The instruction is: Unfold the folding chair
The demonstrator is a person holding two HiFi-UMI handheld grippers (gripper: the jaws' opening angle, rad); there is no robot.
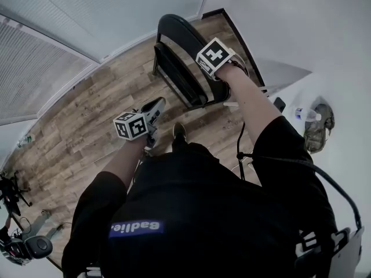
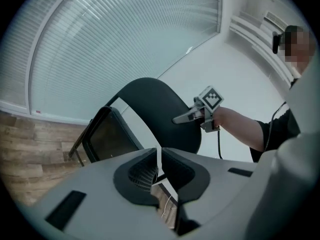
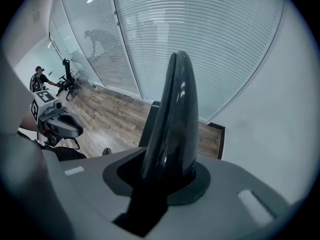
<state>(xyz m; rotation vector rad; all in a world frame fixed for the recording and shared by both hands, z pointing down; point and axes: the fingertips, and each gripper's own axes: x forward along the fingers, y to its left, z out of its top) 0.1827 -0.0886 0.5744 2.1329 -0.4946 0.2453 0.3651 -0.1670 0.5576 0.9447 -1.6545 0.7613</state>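
A person in a black shirt (image 1: 220, 213) is standing over the folding chair (image 1: 184, 77), a gripper in each hand. Nearest the body, the left gripper (image 1: 157, 104) is hovering just beyond the person's shoe (image 1: 179, 131), its jaws pressing together with nothing between them, well clear of the chair. Further out, the right gripper (image 3: 167, 170) is pointing steeply down and clamping the top of the chair's curved black backrest (image 3: 176, 109), its jaws standing partly apart with the backrest filling the gap between them. The chair is standing on the wood plank floor (image 1: 87, 126) just ahead of the person, its dark seat panel (image 2: 107, 139) tilting steeply below the backrest, close to the frame. A water bottle (image 1: 306, 114) is lying to the right by the white wall (image 1: 301, 22). Beyond the chair, a glass wall with blinds (image 1: 87, 10) is running along the floor's far edge, and another person (image 3: 37, 80) is working at the far end of the room
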